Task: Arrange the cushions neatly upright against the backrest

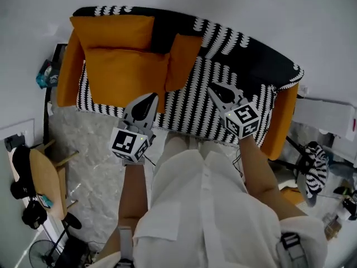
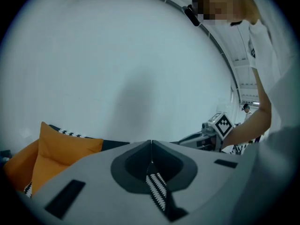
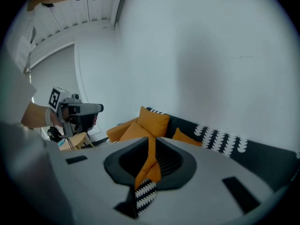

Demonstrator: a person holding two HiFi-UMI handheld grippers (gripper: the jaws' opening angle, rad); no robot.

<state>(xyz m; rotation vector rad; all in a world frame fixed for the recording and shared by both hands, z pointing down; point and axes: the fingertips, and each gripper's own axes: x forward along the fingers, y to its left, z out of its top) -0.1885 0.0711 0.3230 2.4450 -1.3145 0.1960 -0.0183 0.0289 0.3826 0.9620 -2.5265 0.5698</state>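
Cushions [image 1: 125,74] (orange) on sofa [image 1: 251,52] — table [image 1: 44,177] beside | left gripper [image 1: 150,97] closed | right gripper [image 1: 214,87] ajar

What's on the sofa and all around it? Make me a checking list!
surface: sofa, black-and-white patterned cover, orange armrests.
job's things: three orange cushions. The back cushion stands against the backrest, the big cushion lies on the seat, and the small cushion leans tilted beside it.
clutter: nothing seen on the sofa.
grippers: left gripper jaws together, empty; right gripper jaws slightly apart, empty.
cables: a thin dark lead seems to hang below the left gripper; hard to tell.
surroundings: white wall, pale marbled floor, wooden side table, fan.
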